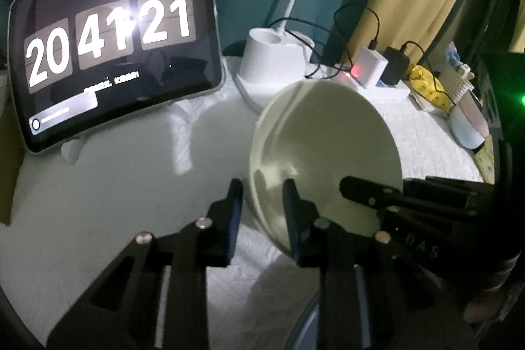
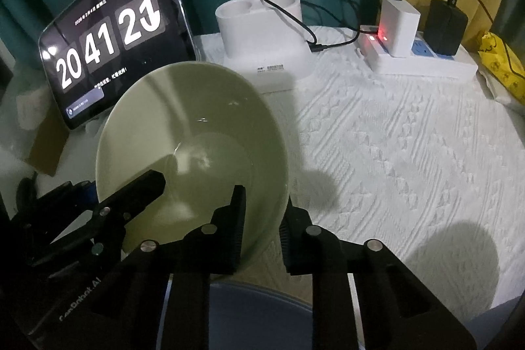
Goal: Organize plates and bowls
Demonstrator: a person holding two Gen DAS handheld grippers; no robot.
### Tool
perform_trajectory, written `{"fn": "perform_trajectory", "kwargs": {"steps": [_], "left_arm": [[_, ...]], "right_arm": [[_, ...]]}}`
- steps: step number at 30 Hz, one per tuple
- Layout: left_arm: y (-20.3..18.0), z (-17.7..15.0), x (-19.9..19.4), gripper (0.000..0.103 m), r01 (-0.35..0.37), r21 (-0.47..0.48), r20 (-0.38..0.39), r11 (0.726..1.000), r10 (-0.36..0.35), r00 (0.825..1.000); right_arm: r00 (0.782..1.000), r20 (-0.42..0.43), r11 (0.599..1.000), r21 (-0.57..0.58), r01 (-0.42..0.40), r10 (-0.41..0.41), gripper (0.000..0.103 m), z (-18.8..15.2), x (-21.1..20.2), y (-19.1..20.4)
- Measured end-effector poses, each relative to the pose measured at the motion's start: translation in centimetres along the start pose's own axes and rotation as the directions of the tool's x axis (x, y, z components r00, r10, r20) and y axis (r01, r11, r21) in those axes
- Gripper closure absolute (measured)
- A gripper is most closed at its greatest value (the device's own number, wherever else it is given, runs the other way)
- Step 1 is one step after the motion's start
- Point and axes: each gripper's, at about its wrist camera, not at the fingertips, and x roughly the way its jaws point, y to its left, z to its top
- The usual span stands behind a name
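A pale green bowl [image 1: 328, 153] hangs tilted above the white cloth, held at its rim from two sides. In the left wrist view my left gripper [image 1: 262, 195] is shut on the bowl's near-left rim, one finger outside the wall and one inside. In the right wrist view the bowl [image 2: 197, 136] shows its inside, and my right gripper [image 2: 262, 209] is shut on its near-right rim in the same way. The left gripper's fingers [image 2: 144, 186] reach into the bowl from the left. A blue-grey dish [image 2: 256, 310] lies below, mostly hidden by the grippers.
A tablet [image 1: 115, 48] showing a clock leans at the back left. A white lamp base [image 2: 262, 31] stands behind the bowl, a power strip [image 2: 420, 58] with chargers and cables to its right. A yellow bag [image 1: 426, 84] and cups [image 1: 469, 120] sit at the right edge.
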Motion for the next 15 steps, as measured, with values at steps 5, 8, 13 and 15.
{"fn": "perform_trajectory", "kwargs": {"steps": [5,8,13,15], "left_arm": [[0.1,0.0,-0.4,0.078,-0.005,-0.002,0.013,1.000,0.005,1.000],[0.1,0.1,-1.0,0.078,-0.011,-0.001,0.036,1.000,0.011,0.999],[-0.2,0.2,-2.3,0.078,-0.003,0.005,0.062,1.000,0.003,0.998],[-0.4,0.2,-2.8,0.078,-0.002,0.010,0.069,1.000,0.001,0.998]], "right_arm": [[1.000,0.022,1.000,-0.010,0.011,-0.011,0.089,0.1,-0.7,0.4],[0.999,0.046,1.000,-0.021,0.010,-0.009,0.091,0.1,-1.4,0.6],[0.998,0.071,1.000,-0.014,0.003,-0.002,0.091,0.2,-2.5,0.5],[0.997,0.080,1.000,-0.010,0.001,0.000,0.092,0.3,-3.0,0.5]]}}
